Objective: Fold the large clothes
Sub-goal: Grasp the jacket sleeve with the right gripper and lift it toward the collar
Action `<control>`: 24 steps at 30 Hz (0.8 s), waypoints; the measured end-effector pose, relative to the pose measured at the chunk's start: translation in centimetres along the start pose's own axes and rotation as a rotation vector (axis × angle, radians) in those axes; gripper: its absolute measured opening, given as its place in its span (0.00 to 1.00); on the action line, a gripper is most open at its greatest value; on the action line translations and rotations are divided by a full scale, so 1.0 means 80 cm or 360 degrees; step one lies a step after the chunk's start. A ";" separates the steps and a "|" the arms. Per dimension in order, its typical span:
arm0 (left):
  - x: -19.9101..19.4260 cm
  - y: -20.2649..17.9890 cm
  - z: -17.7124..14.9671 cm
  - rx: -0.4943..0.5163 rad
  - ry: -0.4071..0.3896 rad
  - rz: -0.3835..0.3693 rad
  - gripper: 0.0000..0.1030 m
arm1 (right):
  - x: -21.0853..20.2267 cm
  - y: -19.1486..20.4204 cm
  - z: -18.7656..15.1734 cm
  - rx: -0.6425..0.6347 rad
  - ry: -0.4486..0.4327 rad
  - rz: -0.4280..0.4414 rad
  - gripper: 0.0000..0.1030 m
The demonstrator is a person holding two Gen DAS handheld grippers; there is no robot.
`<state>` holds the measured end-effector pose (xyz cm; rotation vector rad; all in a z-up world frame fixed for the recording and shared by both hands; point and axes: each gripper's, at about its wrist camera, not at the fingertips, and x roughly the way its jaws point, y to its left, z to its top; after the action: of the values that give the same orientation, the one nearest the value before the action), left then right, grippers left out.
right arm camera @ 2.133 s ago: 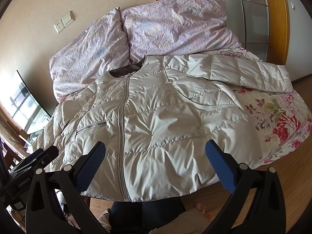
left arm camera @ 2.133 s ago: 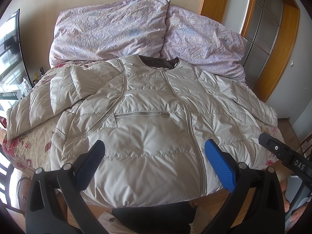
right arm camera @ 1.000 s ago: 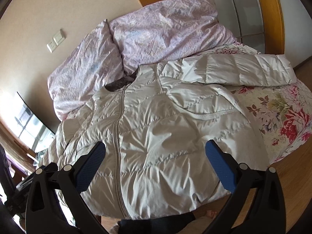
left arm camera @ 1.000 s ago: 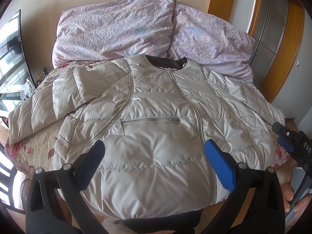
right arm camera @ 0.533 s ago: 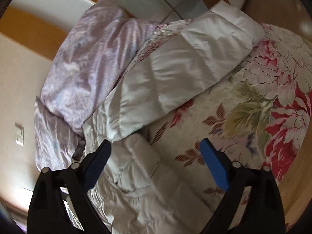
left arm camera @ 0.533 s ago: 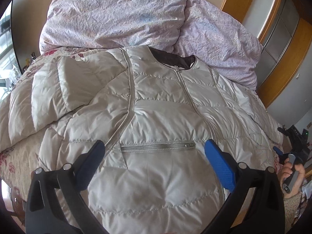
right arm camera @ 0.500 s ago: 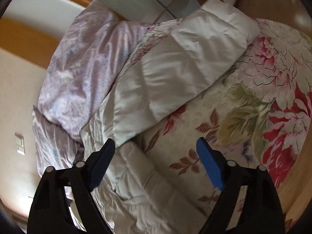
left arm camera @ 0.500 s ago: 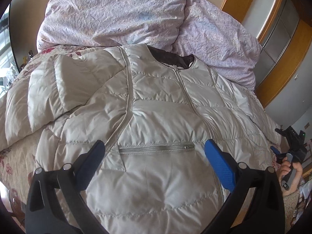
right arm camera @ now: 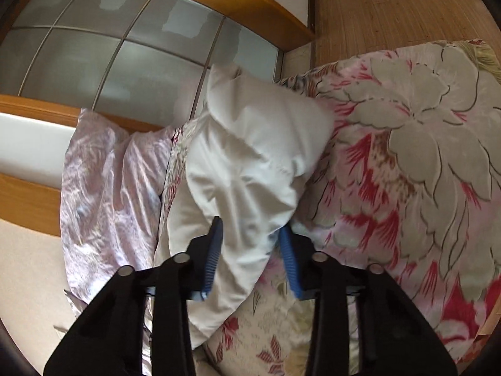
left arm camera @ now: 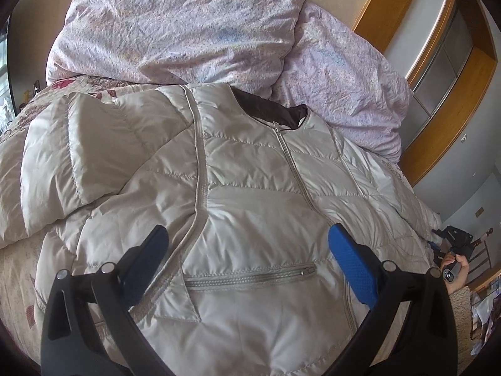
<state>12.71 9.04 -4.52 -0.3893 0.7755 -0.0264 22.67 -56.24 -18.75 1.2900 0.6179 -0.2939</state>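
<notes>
A cream quilted puffer jacket (left arm camera: 250, 206) lies face up on the bed, zipped, dark collar toward the pillows. One sleeve (left arm camera: 69, 163) lies folded out to the left. My left gripper (left arm camera: 247, 250) is open and empty, hovering over the chest pocket zip (left arm camera: 247, 277). My right gripper (right arm camera: 250, 250) has its blue pads closed on the jacket's other sleeve (right arm camera: 250, 169), near its cuff end, above the floral bedspread (right arm camera: 407, 163). The right gripper shows in the left wrist view (left arm camera: 451, 250) at the far right, held by a hand.
Two lilac pillows (left arm camera: 188, 31) lie at the head of the bed against the wall. A wooden-framed sliding wardrobe (right arm camera: 125, 47) stands beside the bed. Wood floor (right arm camera: 375, 3) lies past the bed's edge.
My right gripper has swung to the jacket's right sleeve and closed on it. My left gripper has moved forward, lower over the jacket's chest.
</notes>
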 end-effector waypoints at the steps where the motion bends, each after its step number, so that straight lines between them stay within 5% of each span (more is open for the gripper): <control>1: -0.002 0.004 0.000 -0.0014 -0.0025 -0.0007 0.98 | 0.003 0.004 0.005 -0.0026 -0.0007 -0.0037 0.17; 6: -0.007 0.020 0.002 -0.0050 -0.0119 0.0069 0.98 | -0.008 0.063 -0.003 -0.0353 -0.0167 -0.0198 0.06; 11: -0.016 0.038 0.001 -0.0081 -0.0205 0.0091 0.98 | -0.047 0.155 -0.038 -0.0788 -0.0360 -0.0169 0.06; 17: -0.021 0.058 0.001 -0.0160 -0.0193 0.0056 0.98 | -0.085 0.264 -0.137 -0.1293 -0.0356 0.0104 0.06; 24: -0.027 0.083 -0.002 -0.0292 -0.0154 -0.0028 0.98 | -0.079 0.348 -0.290 -0.1783 -0.0037 0.0533 0.06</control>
<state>10.25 15.49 -5.45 -0.5673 0.6809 0.0472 26.32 -27.43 3.88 0.2853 0.4157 0.3014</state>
